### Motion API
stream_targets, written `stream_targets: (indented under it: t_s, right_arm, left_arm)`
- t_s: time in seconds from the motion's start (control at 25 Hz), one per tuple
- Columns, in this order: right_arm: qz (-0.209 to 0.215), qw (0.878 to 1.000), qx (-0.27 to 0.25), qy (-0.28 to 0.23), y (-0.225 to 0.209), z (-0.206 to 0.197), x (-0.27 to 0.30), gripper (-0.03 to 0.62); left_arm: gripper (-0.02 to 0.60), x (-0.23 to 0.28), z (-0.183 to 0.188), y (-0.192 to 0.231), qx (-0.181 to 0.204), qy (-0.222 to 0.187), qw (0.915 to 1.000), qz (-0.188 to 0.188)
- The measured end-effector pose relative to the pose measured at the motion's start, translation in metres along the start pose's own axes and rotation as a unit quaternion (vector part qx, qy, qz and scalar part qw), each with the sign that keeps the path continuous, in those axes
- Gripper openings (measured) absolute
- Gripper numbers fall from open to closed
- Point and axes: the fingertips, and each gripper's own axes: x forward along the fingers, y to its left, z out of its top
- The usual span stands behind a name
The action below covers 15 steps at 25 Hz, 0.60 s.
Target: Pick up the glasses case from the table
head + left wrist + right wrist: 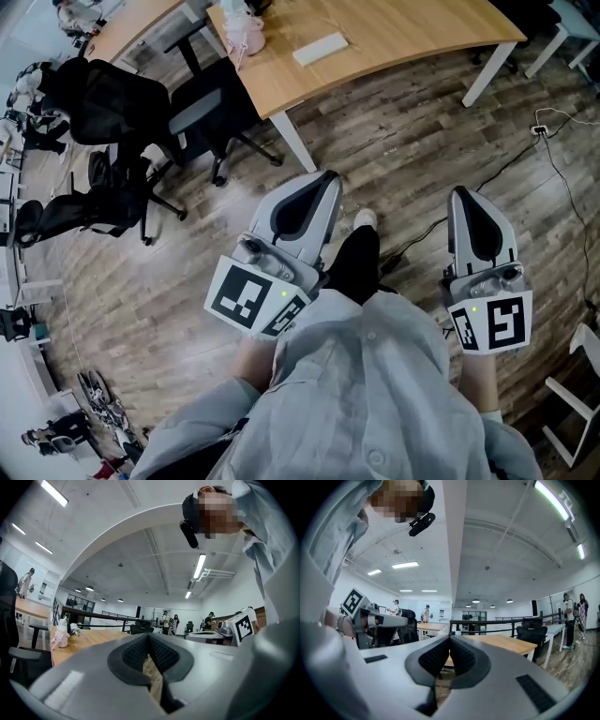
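A white oblong case (320, 48), the likely glasses case, lies on the wooden table (403, 33) at the top of the head view, next to a pink bottle (246, 31). Both grippers are held level over the wooden floor, well short of the table. My left gripper (328, 178) is shut with nothing between its pads (140, 651). My right gripper (462, 194) is shut and empty too. The left gripper view (149, 637) looks over the tabletop with the pink bottle (60, 634). The right gripper view (450, 638) faces the table (501, 644); neither gripper view shows the case.
Black office chairs (202, 117) (94, 202) stand left of the table's white leg (291, 141). A cable and power strip (541, 129) lie on the floor at right, and a white chair (577, 394) is at the lower right. People stand far off (165, 620).
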Motion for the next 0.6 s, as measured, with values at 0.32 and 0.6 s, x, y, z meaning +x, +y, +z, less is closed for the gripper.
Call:
stream_targets:
  t_s: [0.32, 0.6]
  right_arm:
    - [-0.018, 1.0, 0.006, 0.018, -0.033, -0.012, 0.022, 0.0]
    - [-0.027, 0.999, 0.005, 0.017, -0.073, -0.009, 0.061, 0.0]
  left_arm:
    - [0.002, 0.049, -0.004, 0.014, -0.002, 0.006, 0.9997, -0.022]
    - [0.002, 0.103, 0.002, 0.037, -0.002, 0.008, 0.9995, -0.029]
